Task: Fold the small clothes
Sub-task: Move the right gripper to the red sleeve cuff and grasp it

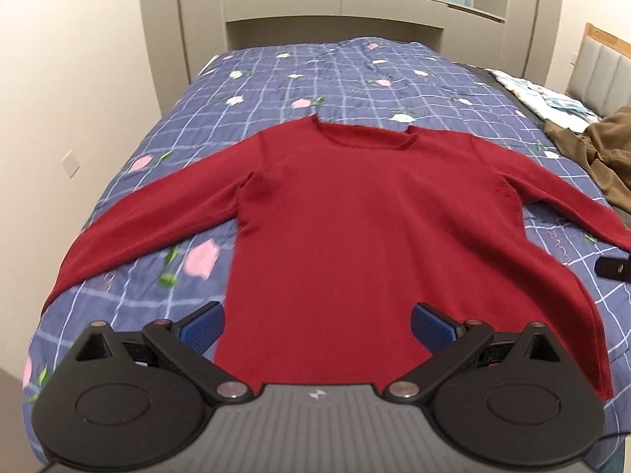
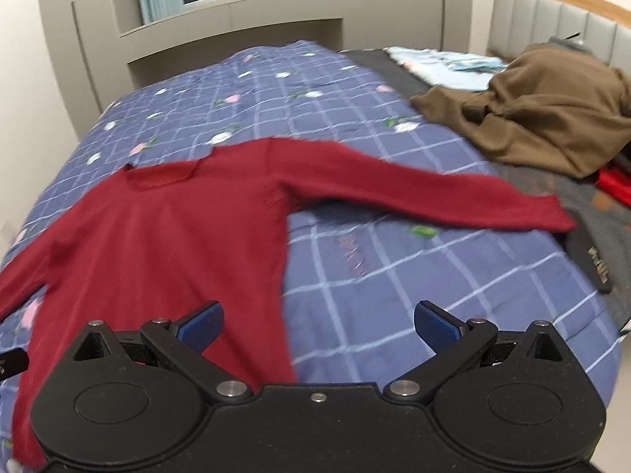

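Observation:
A dark red long-sleeved sweater (image 1: 335, 213) lies flat on the bed, front up, collar at the far end and both sleeves spread outward. My left gripper (image 1: 317, 325) hovers open over the sweater's bottom hem, its blue pads apart and holding nothing. In the right wrist view the same sweater (image 2: 157, 244) fills the left side, its right sleeve (image 2: 434, 193) stretching toward the right. My right gripper (image 2: 318, 325) is open above the sweater's lower right edge, nothing between its fingers.
The bed carries a blue checked quilt (image 1: 299, 79) with pink flowers. A brown garment (image 2: 544, 114) lies crumpled at the right, with pale printed cloth (image 2: 441, 63) behind it and a bit of red fabric (image 2: 615, 185). A dark strap (image 2: 595, 264) lies near the sleeve cuff. Walls flank the bed's left side.

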`<action>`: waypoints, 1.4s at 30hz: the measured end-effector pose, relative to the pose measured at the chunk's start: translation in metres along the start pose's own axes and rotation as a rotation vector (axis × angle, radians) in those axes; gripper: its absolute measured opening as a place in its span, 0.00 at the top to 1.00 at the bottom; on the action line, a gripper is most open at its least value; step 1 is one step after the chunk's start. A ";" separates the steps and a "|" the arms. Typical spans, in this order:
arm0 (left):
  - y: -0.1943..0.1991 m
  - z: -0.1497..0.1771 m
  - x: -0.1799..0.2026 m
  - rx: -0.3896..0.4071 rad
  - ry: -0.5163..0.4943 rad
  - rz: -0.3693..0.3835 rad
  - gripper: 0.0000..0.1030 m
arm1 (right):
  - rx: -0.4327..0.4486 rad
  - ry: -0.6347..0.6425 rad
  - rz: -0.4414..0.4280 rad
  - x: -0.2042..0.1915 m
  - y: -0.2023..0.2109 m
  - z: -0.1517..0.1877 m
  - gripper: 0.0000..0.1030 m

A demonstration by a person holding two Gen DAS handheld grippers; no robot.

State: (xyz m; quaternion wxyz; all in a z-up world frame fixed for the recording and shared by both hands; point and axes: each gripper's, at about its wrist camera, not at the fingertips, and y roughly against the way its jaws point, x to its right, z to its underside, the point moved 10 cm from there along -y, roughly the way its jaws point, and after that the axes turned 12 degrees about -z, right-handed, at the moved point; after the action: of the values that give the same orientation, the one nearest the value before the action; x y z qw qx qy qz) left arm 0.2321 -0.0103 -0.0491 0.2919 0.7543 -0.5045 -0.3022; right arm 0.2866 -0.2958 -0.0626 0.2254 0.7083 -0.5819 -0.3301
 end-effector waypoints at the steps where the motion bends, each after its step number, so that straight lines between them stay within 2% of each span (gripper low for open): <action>1: -0.002 -0.004 0.006 0.001 -0.011 0.000 0.00 | 0.003 -0.008 0.002 0.004 -0.003 -0.004 0.00; 14: -0.043 -0.045 0.074 -0.005 -0.106 0.031 0.00 | 0.002 -0.119 0.016 0.057 -0.032 -0.029 0.00; 19: -0.064 -0.070 0.107 0.013 -0.099 0.053 0.00 | 0.006 -0.177 0.022 0.083 -0.053 -0.037 0.00; 27: -0.095 -0.104 0.156 0.041 -0.091 0.064 0.00 | 0.067 -0.246 0.064 0.132 -0.076 -0.053 0.00; 32: -0.117 -0.110 0.177 0.021 -0.085 0.070 0.00 | 0.152 -0.276 0.084 0.170 -0.082 -0.061 0.00; 42: -0.142 -0.100 0.194 -0.019 -0.116 0.033 0.00 | 0.262 -0.493 0.268 0.264 -0.086 -0.049 0.01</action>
State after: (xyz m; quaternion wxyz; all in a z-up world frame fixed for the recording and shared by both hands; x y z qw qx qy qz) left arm 0.4500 -0.1336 -0.1214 0.2742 0.7242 -0.5303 -0.3452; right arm 0.4080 -0.5368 -0.1442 0.0260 0.5466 -0.7449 -0.3816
